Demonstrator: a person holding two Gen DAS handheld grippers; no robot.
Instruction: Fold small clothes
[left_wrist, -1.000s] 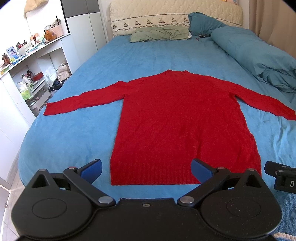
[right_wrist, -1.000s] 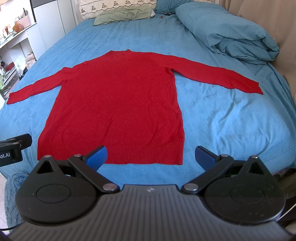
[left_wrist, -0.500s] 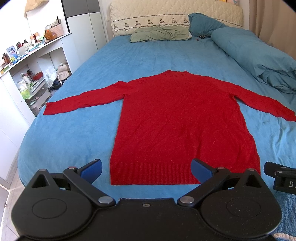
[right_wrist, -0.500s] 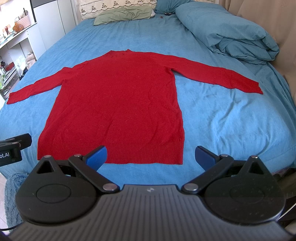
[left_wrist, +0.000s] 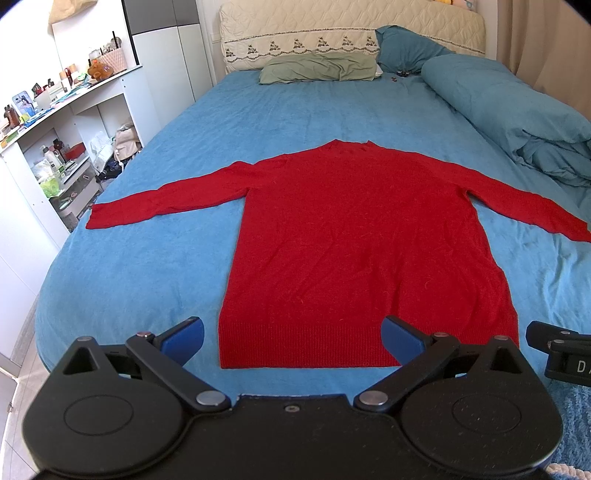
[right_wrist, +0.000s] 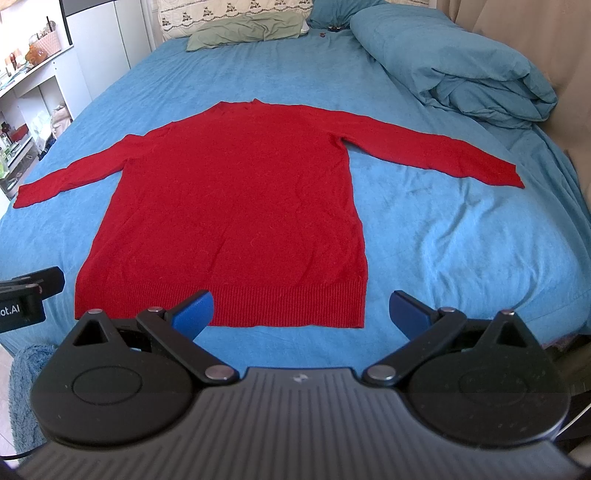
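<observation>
A red long-sleeved sweater (left_wrist: 362, 243) lies flat on the blue bed, hem toward me, both sleeves spread out; it also shows in the right wrist view (right_wrist: 236, 206). My left gripper (left_wrist: 291, 338) is open and empty, hovering just short of the hem's left part. My right gripper (right_wrist: 301, 312) is open and empty, just short of the hem's right corner. Each gripper's edge shows in the other's view: the right gripper (left_wrist: 561, 350) and the left gripper (right_wrist: 26, 295).
The blue bed sheet (left_wrist: 147, 266) covers the bed. A rolled blue duvet (right_wrist: 461, 66) lies along the right side, with a green pillow (left_wrist: 317, 68) and a headboard (left_wrist: 351, 26) at the far end. White shelves (left_wrist: 55, 122) with clutter stand left of the bed.
</observation>
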